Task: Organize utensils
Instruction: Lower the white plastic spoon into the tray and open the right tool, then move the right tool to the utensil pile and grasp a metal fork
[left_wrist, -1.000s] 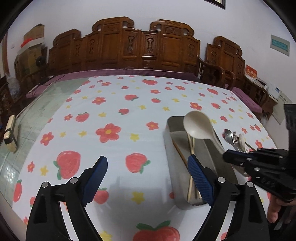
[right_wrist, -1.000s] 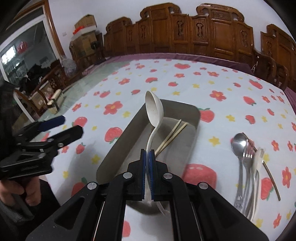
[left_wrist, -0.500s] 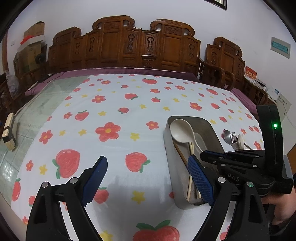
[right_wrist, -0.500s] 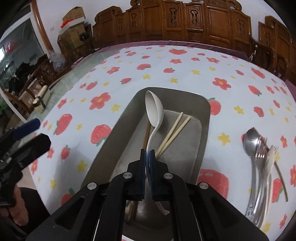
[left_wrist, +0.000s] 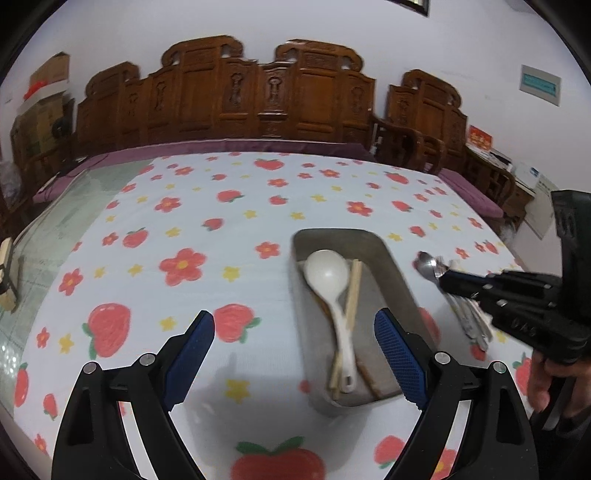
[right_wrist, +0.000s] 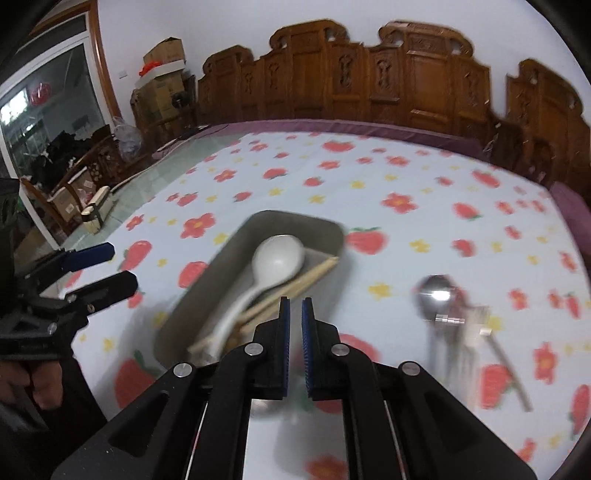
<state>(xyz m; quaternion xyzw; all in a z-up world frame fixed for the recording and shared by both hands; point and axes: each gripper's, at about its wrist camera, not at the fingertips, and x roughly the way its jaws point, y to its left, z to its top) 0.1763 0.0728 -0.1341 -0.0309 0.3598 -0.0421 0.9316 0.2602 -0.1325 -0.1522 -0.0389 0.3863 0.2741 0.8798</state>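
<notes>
While both hand-held grippers gape empty, smooth white spoon (left_wrist: 334, 291) beside pale chopsticks (left_wrist: 351, 306) within oblong metal tray (left_wrist: 391, 266).

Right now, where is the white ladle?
The white ladle lies inside the metal tray, bowl at the far end, beside the chopsticks; the metal cutlery pile sits on the tablecloth to the tray's right.

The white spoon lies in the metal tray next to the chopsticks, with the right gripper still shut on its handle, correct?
Not quite. The white spoon does lie in the metal tray beside the chopsticks, but the right gripper has let go: the right wrist view shows its fingers slightly apart with nothing between them.
</notes>
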